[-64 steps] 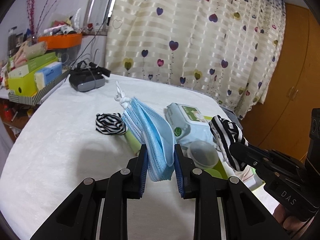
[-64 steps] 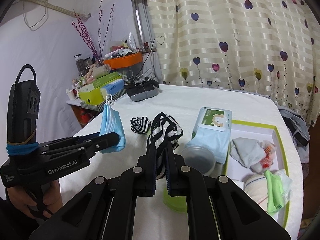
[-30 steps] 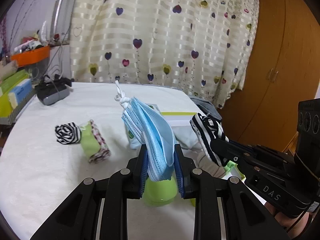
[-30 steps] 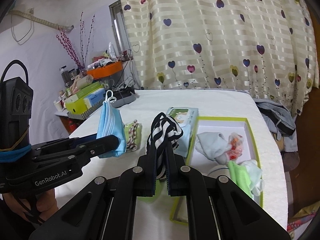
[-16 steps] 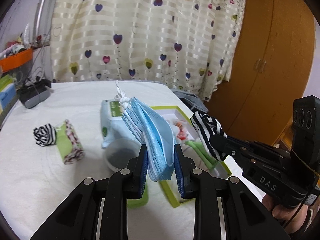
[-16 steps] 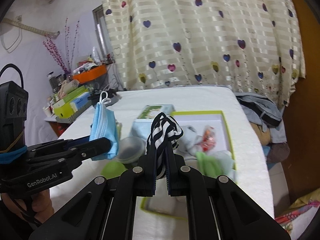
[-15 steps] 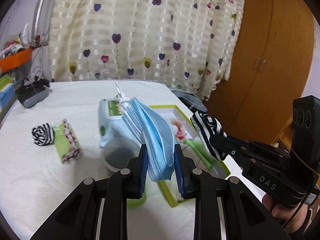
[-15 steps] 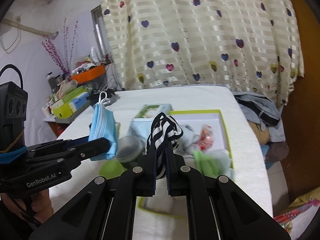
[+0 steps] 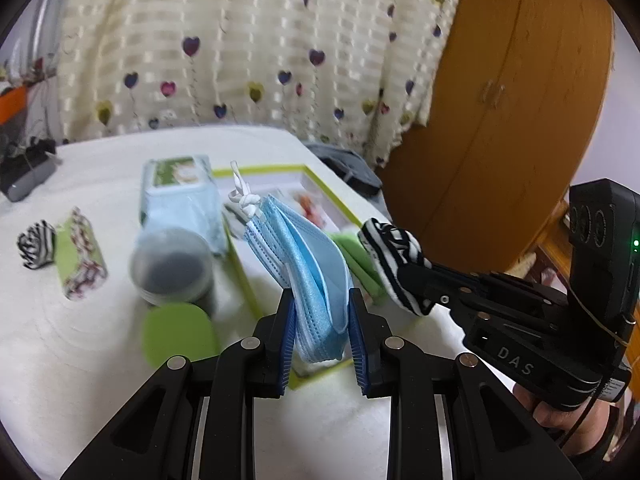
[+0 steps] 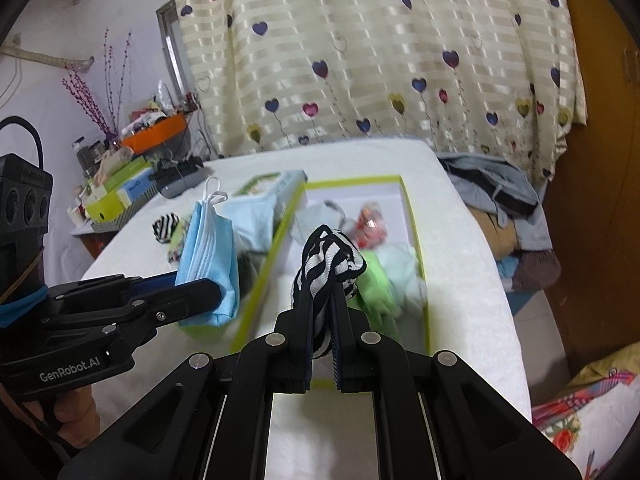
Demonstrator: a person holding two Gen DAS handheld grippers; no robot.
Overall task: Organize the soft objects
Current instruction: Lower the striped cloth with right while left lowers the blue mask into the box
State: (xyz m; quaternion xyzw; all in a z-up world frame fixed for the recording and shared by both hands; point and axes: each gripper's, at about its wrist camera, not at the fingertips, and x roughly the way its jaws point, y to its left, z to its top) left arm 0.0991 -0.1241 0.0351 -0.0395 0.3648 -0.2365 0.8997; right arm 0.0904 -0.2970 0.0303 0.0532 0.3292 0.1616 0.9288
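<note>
The stack of blue face masks [image 9: 308, 276] stands on edge in the left hand-held gripper [image 9: 322, 330], both blue pads pressed against its sides; held low on the fold, the ear loops stay knotted on top and clear of the fingers. The striped sock [image 10: 328, 272] is pinched in the right hand-held gripper [image 10: 322, 340], jaws nearly together on the bunched cloth, so its loose end flops forward. Both loads hang above the near end of the green-rimmed box [image 10: 414, 240], which lies toward the right edge of the white-covered bench [image 10: 472, 264] and already holds soft pieces — a likely sign that these 2 go in next. Just left of the box sit a wipes pack [image 9: 176, 188] and a lidded tub [image 9: 172, 264]. Toward the left edge, a second striped sock [image 9: 36, 244] and a folded green cloth [image 9: 80, 264] lie touching, apparently not yet sorted.
</note>
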